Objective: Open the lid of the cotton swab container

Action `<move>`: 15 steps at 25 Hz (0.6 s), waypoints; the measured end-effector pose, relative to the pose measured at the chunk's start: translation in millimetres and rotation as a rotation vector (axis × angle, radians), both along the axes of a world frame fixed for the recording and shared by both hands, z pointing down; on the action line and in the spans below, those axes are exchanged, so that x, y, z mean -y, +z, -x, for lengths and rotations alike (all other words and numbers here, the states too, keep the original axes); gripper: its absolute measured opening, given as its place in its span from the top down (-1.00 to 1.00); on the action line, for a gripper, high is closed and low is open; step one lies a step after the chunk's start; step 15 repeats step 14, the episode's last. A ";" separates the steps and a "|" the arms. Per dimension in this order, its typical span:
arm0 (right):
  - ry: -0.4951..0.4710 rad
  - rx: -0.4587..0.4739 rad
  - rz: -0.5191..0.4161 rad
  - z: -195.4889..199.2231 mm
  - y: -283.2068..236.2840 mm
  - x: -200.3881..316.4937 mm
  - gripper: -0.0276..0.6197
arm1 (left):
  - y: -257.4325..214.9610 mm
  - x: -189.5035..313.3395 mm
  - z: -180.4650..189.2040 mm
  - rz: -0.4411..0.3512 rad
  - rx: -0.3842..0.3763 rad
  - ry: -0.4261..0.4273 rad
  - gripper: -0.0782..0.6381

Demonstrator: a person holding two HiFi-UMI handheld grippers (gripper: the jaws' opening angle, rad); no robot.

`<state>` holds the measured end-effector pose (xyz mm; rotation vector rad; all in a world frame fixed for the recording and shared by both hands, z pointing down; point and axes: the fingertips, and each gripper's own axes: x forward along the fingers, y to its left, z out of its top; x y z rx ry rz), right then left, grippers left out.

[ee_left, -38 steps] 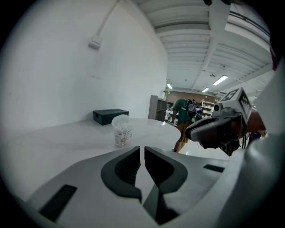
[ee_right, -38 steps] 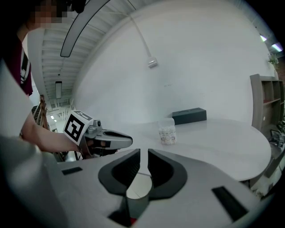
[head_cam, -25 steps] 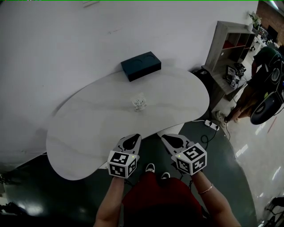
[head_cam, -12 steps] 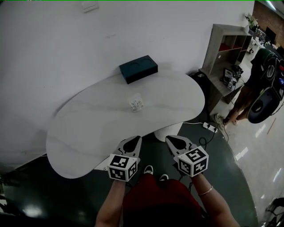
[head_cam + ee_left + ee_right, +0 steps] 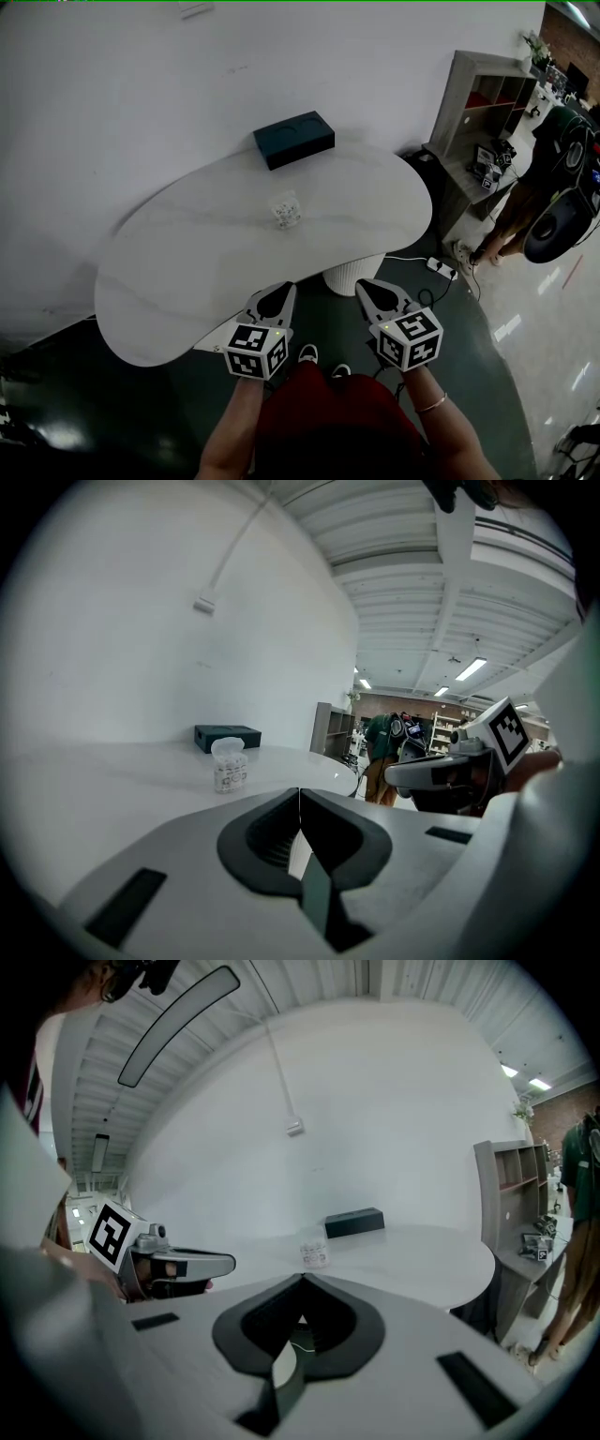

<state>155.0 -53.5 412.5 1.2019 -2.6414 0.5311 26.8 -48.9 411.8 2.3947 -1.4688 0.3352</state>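
The cotton swab container (image 5: 286,211), a small clear tub with its lid down, stands upright near the middle of the white table (image 5: 187,267). It also shows in the left gripper view as the container (image 5: 229,764) and in the right gripper view as the container (image 5: 314,1252), far ahead of both sets of jaws. My left gripper (image 5: 281,291) hovers over the table's near edge, shut and empty. My right gripper (image 5: 367,286) is just off the edge beside it, also shut with nothing in it. Both point toward the container and are well short of it.
A dark blue box (image 5: 293,139) lies at the table's far edge against the white wall. A grey shelf unit (image 5: 478,103) and a standing person (image 5: 553,159) are at the right. A power strip (image 5: 441,265) lies on the dark floor near the table's white pedestal (image 5: 352,275).
Both grippers have drifted a little apart along the table's near edge, the right one toward the right. The container has not moved.
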 end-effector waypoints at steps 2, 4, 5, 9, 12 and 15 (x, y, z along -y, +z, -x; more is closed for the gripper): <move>0.007 0.003 -0.004 -1.4 -0.2 0.9 0.87 | -0.3 0.6 1.8 -0.004 -0.007 -0.008 0.70; 0.019 0.011 -0.010 -4.0 -1.3 1.5 0.87 | -0.9 0.6 3.4 -0.009 -0.014 -0.016 0.70; 0.027 0.017 -0.011 -5.7 -2.0 1.8 0.87 | -1.3 0.4 4.1 -0.011 -0.017 -0.022 0.70; 0.052 0.040 -0.010 -12.6 -4.4 4.7 0.87 | -2.6 1.9 7.5 -0.018 -0.024 -0.041 0.70; 0.063 0.046 -0.012 -18.0 -5.2 5.8 0.87 | -3.0 2.3 10.2 -0.017 -0.029 -0.054 0.70; 0.073 0.050 -0.015 -21.8 -6.0 6.8 0.87 | -3.4 2.5 12.2 -0.017 -0.032 -0.062 0.70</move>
